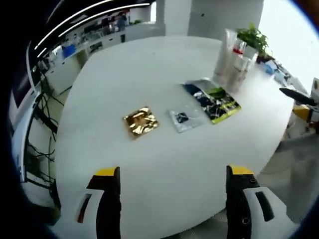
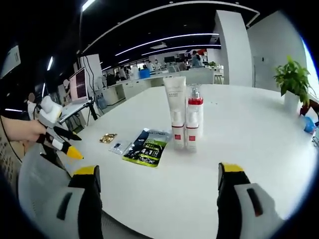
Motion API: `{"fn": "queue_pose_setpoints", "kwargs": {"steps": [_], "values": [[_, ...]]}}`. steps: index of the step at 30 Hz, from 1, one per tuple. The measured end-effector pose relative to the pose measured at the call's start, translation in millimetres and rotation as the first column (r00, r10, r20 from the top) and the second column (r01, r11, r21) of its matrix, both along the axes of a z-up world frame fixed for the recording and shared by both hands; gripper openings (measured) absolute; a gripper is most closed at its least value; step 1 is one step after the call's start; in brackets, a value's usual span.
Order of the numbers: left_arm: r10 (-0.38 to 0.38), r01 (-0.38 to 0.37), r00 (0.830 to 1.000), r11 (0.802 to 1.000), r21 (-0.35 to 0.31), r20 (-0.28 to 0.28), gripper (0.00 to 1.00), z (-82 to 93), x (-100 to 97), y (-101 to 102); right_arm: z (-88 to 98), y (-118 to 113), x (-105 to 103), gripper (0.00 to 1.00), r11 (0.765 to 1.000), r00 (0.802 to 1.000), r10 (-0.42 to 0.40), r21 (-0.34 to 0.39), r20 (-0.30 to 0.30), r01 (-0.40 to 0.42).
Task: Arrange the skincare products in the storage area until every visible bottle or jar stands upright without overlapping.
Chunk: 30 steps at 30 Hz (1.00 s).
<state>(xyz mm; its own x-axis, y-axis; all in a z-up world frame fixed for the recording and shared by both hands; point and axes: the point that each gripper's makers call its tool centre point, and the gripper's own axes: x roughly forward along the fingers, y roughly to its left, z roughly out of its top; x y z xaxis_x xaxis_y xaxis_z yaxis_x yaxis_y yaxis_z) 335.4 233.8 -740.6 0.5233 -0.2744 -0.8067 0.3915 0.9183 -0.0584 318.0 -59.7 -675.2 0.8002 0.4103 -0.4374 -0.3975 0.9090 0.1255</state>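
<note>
Both hand-held grippers, left (image 1: 172,186) and right (image 2: 158,186), are hanging wide, empty; bottles (image 2: 185,119) at twelve o'clock are standing upright already, sachets (image 2: 145,148) lying flat.

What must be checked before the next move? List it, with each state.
1. Tall white tube upright: ok.
2. White bottle with red cap upright: ok.
3. Tube and bottle apart: cannot tell, they stand close side by side.
4. Gold foil sachet clear of the small clear sachet and green-black sachet: ok.
5. Left gripper open, empty: ok.
6. Right gripper open, empty: ok.
</note>
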Motion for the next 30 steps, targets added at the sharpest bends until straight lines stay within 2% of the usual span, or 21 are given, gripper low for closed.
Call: {"fn": "queue_pose_setpoints", "kwargs": {"steps": [6, 18, 30], "values": [[0.003, -0.003, 1.000, 1.000, 0.006, -0.003, 0.80, -2.8, 12.8, -2, -1.0, -1, 0, 0.98, 1.000, 1.000, -0.007, 0.001, -0.007, 0.007], [0.065, -0.065, 0.998, 0.998, 0.011, -0.025, 0.75, -15.1, 34.3, 2, -4.0, -4, 2, 0.97, 1.000, 1.000, -0.023, 0.002, -0.019, 0.023], [0.129, -0.129, 0.992, 0.991, 0.020, -0.014, 0.69, -21.0, 56.9, 10, -5.8, -5, 2, 0.96, 1.000, 0.999, -0.027, -0.005, -0.026, 0.026]]}}
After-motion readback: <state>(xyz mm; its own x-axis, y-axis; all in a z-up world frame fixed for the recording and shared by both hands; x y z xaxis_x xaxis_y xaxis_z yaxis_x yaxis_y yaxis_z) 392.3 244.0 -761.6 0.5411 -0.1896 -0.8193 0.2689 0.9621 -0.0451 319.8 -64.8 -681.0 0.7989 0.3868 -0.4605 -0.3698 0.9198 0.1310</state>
